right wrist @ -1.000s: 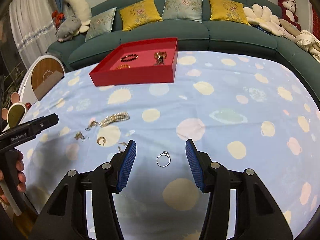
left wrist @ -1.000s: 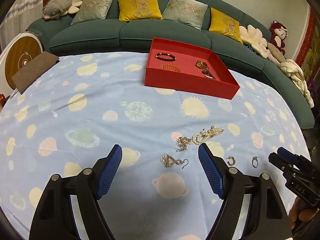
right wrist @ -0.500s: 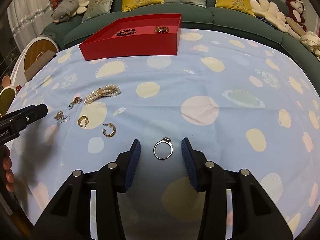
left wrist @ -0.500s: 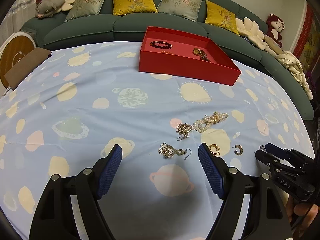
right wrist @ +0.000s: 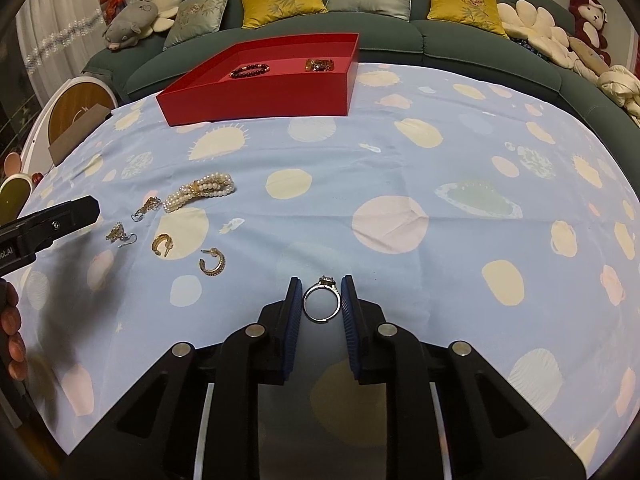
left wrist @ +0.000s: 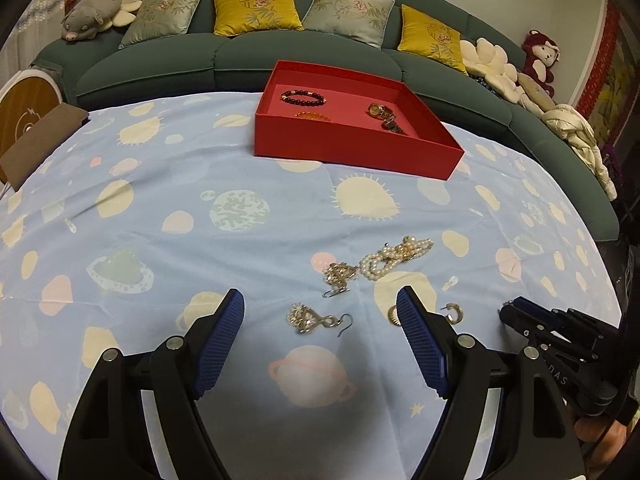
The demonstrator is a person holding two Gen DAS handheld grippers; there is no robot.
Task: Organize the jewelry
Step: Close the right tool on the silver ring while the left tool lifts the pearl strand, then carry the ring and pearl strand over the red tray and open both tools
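A red tray (left wrist: 352, 148) sits on a pale blue cloth (left wrist: 200, 184) patterned with cream suns and pastel planets.

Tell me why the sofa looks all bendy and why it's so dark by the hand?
Left wrist view: the fisheye lens bows the green sofa and blackens the picture's corners. Right wrist view: same curving, and a soft dark shadow lies on the tablecloth under the left gripper; the silver ring between the right gripper jaws stays sharp.
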